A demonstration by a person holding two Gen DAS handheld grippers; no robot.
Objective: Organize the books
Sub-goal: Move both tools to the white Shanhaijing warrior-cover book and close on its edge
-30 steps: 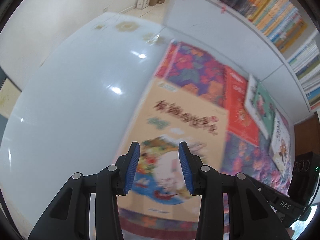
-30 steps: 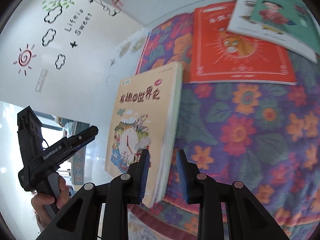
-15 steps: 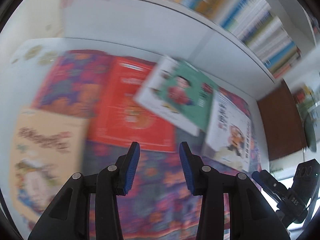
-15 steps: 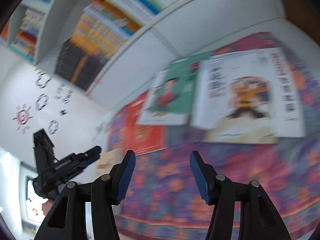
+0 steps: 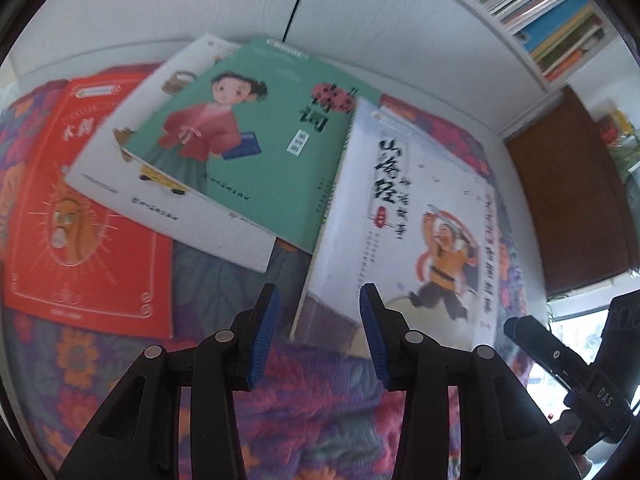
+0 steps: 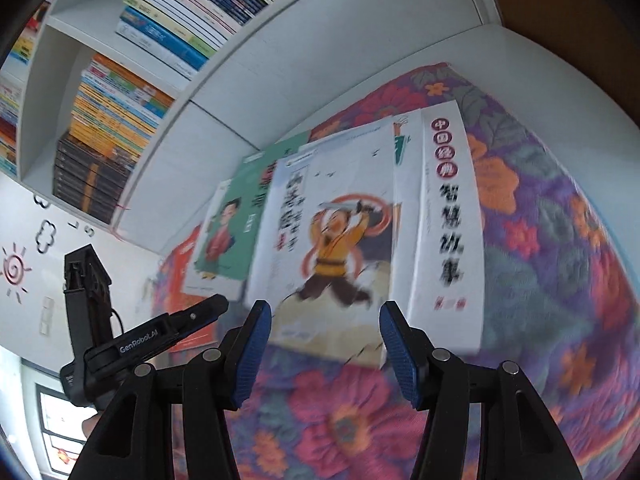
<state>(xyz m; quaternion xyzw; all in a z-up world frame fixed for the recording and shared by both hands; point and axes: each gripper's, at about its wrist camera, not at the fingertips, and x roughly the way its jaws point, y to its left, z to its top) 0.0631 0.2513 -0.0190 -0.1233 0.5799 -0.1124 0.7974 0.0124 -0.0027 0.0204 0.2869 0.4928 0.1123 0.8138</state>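
Several picture books lie overlapping on a floral cloth (image 5: 320,420). From left to right there is a red book (image 5: 80,220), a white book (image 5: 160,208) and a green book (image 5: 248,132) with a child in red on top of it. At the right lies a white book with a leaping figure in orange (image 5: 420,220) (image 6: 340,240). My left gripper (image 5: 318,332) hovers open just short of that book's near left corner. My right gripper (image 6: 326,352) stands wide open before its near edge, holding nothing. Each gripper shows in the other's view: the right gripper (image 5: 520,330) and the left gripper (image 6: 208,310).
A white bookshelf (image 6: 140,80) (image 5: 552,20) packed with books rises behind the cloth. A brown wooden panel (image 5: 568,200) stands at the right end. A white wall with cloud and sun stickers (image 6: 16,268) is at the left. A hand (image 6: 90,426) holds the left tool.
Both grippers have swept right, from the yellow clock book past the red and green books to the white book. The right jaws have spread wider. The yellow book has left both views.
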